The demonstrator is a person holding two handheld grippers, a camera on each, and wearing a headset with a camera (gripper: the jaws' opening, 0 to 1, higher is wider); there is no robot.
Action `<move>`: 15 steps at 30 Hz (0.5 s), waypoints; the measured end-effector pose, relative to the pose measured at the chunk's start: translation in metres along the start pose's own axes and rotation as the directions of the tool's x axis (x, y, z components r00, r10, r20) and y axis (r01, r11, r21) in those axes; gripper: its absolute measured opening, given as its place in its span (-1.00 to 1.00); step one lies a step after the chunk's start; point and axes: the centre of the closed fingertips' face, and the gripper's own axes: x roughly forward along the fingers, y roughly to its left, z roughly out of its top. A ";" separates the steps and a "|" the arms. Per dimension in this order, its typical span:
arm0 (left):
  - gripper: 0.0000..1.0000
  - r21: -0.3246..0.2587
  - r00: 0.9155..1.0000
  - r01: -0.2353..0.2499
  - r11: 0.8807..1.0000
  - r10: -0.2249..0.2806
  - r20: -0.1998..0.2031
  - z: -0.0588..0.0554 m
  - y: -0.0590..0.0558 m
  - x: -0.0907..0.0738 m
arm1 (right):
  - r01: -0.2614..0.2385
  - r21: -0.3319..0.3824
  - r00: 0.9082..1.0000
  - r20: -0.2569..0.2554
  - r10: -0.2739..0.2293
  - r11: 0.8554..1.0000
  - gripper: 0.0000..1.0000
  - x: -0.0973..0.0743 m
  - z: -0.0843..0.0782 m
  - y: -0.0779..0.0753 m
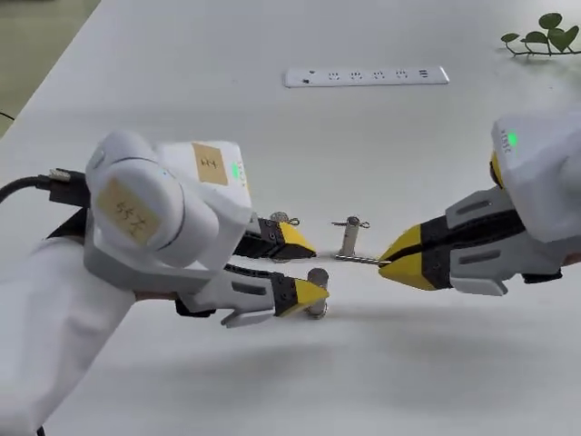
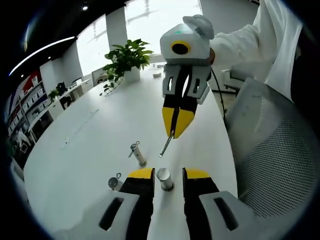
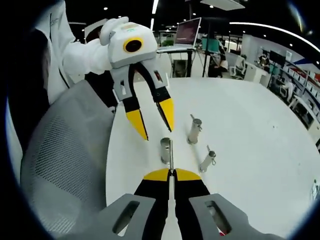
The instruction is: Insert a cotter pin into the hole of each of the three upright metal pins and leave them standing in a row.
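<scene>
A white table [image 1: 163, 109] carries three upright metal pins [image 1: 349, 238] standing close together near its middle. A white power strip [image 1: 366, 77] lies flat farther back, and a leafy plant [image 1: 543, 36] sits at the far right.

I see two tan stickers on my left gripper [image 1: 315, 270]. The top sticker [image 1: 210, 163] sits on its flat upper side. The back sticker [image 1: 127, 211] sits on its round rear end. Both have dark marks on them, but they are too blurry for me to read. I cannot read any words or numbers anywhere else.
</scene>
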 end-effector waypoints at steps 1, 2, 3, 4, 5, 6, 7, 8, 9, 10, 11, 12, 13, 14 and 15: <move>-0.63 0.007 1.000 -0.003 1.000 0.003 -0.016 -0.003 0.002 0.003 | 0.003 0.006 1.000 -0.007 -0.003 1.000 -1.00 0.001 -0.005 -0.001; -0.63 0.010 1.000 -0.005 1.000 0.005 -0.029 -0.006 0.003 0.005 | 0.004 0.006 1.000 -0.013 -0.003 1.000 -1.00 0.002 -0.009 -0.001; -0.62 0.008 0.999 -0.009 1.000 0.009 -0.041 -0.008 0.005 0.007 | 0.005 0.001 1.000 -0.024 -0.005 1.000 -1.00 0.003 -0.013 0.000; -0.62 0.008 0.999 -0.009 1.000 0.010 -0.045 -0.009 0.006 0.008 | 0.005 0.003 1.000 -0.026 -0.005 1.000 -1.00 0.004 -0.014 0.000; -0.62 0.003 0.999 -0.007 1.000 0.007 -0.047 -0.010 0.007 0.010 | 0.002 0.008 1.000 -0.026 -0.002 1.000 -1.00 0.006 -0.016 0.002; -0.63 0.001 0.999 -0.003 1.000 0.003 -0.048 -0.010 0.006 0.010 | 0.001 0.013 1.000 -0.023 0.000 1.000 -1.00 0.007 -0.016 0.003; -0.63 -0.009 0.999 0.002 1.000 -0.003 -0.048 -0.009 0.006 0.012 | -0.001 0.020 1.000 -0.022 0.002 1.000 -1.00 0.010 -0.019 0.004; -0.63 -0.022 0.999 0.004 1.000 -0.005 -0.047 -0.009 0.006 0.013 | -0.003 0.026 1.000 -0.021 0.003 1.000 -1.00 0.012 -0.020 0.004; -0.64 -0.028 0.998 0.003 1.000 -0.005 -0.059 -0.011 0.007 0.015 | -0.004 0.033 1.000 -0.015 0.004 0.999 -1.00 0.013 -0.019 0.006; -0.65 -0.022 0.998 0.005 1.000 -0.006 -0.065 -0.012 0.006 0.016 | -0.005 0.036 1.000 -0.014 0.006 0.999 -1.00 0.015 -0.019 0.006; -0.67 -0.019 0.997 0.008 1.000 -0.009 -0.080 -0.014 0.005 0.017 | -0.006 0.040 1.000 -0.012 0.006 0.999 -1.00 0.016 -0.018 0.007; -0.70 -0.020 0.997 0.009 1.000 -0.010 -0.079 -0.015 0.005 0.018 | -0.007 0.041 1.000 -0.010 0.008 0.999 -1.00 0.017 -0.018 0.008; -0.72 -0.022 0.997 0.010 1.000 -0.011 -0.080 -0.015 0.005 0.018 | -0.007 0.042 1.000 -0.008 0.007 0.999 -1.00 0.017 -0.018 0.007; -0.75 -0.025 0.997 0.012 1.000 -0.014 -0.082 -0.015 0.004 0.018 | -0.006 0.042 1.000 -0.003 0.006 0.999 -1.00 0.018 -0.017 0.006; -0.78 -0.025 0.996 0.010 1.000 -0.012 -0.084 -0.015 0.004 0.018 | -0.008 0.043 1.000 0.000 0.008 0.999 -1.00 0.018 -0.016 0.007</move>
